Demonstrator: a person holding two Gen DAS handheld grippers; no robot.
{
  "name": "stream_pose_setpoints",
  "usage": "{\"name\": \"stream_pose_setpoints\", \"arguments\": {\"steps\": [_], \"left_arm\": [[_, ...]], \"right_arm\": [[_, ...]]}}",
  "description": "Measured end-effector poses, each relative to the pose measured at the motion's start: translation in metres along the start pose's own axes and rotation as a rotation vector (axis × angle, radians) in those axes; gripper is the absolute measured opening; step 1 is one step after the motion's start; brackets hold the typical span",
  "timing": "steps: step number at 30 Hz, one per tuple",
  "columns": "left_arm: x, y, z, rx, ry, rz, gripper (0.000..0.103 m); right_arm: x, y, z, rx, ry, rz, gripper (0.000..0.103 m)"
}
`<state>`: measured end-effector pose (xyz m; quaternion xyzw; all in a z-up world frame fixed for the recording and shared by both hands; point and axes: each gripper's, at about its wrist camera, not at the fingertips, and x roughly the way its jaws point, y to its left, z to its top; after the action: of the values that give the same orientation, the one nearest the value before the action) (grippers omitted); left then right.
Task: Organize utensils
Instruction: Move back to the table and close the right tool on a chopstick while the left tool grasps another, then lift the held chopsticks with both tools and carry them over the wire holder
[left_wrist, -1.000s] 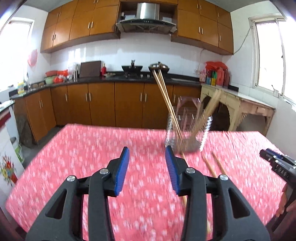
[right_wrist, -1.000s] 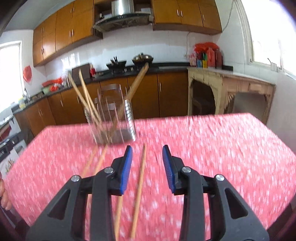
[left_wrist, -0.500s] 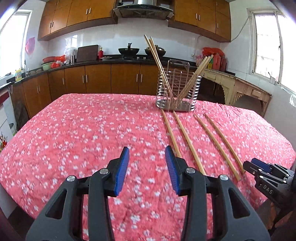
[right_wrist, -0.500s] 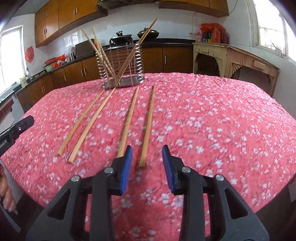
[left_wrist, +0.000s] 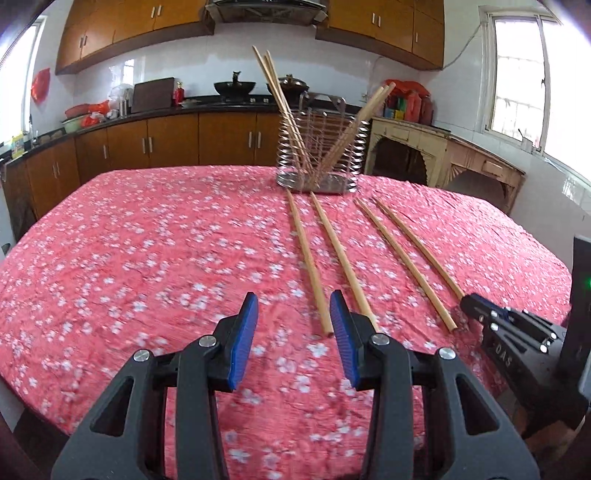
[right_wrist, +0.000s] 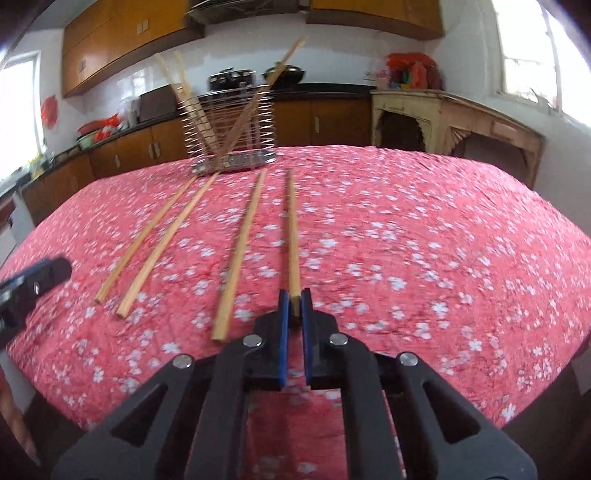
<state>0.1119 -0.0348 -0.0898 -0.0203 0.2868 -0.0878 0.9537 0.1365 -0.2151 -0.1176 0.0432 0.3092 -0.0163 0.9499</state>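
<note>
Several wooden chopsticks lie side by side on the red flowered tablecloth (left_wrist: 147, 258), pointing at a wire utensil holder (left_wrist: 321, 151) that holds more chopsticks. My right gripper (right_wrist: 294, 295) is shut on the near end of the rightmost chopstick (right_wrist: 291, 229), which still lies on the cloth. It shows in the left wrist view (left_wrist: 469, 306) at that chopstick's (left_wrist: 417, 243) end. My left gripper (left_wrist: 293, 306) is open and empty, low over the cloth, just short of the leftmost chopstick (left_wrist: 306, 258).
The holder (right_wrist: 232, 129) stands at the table's far side. Behind it run brown kitchen cabinets (left_wrist: 166, 144) and a counter with pots. A pale wooden side table (left_wrist: 443, 155) stands at the right under a window. The table's near edge is close below both grippers.
Both grippers moved forward and down toward the chopsticks' near ends. The right gripper went from open to shut on the rightmost chopstick. The left stayed open.
</note>
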Motion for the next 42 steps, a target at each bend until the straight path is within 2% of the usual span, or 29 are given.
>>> {"name": "stream_pose_setpoints", "arguments": {"steps": [5,9,14,25,27,33,42], "left_arm": [[0.009,-0.012,-0.007,0.026,0.026,-0.018,0.041],[0.024,-0.012,-0.010,0.003,0.071,-0.009,0.039],[0.027,-0.014,-0.010,0.006,0.065,0.015,0.026],[0.028,-0.015,-0.008,-0.005,0.064,0.020,0.024],[0.029,-0.014,-0.008,-0.011,0.065,0.023,0.007],[0.021,0.008,-0.009,-0.069,0.073,0.029,0.007],[0.006,0.044,-0.009,-0.096,0.085,0.045,0.007]], "right_arm": [[0.001,-0.009,0.002,0.027,0.000,-0.014,0.008],[0.001,-0.009,0.001,0.029,-0.001,-0.012,0.008],[0.002,-0.011,0.002,0.032,-0.002,-0.009,0.008],[0.002,-0.009,0.000,0.035,-0.013,-0.018,0.008],[0.002,-0.008,-0.001,0.026,-0.017,-0.023,0.008],[0.001,-0.011,-0.002,0.038,-0.014,-0.014,0.008],[-0.005,-0.016,-0.002,0.045,-0.027,-0.028,0.008]]}}
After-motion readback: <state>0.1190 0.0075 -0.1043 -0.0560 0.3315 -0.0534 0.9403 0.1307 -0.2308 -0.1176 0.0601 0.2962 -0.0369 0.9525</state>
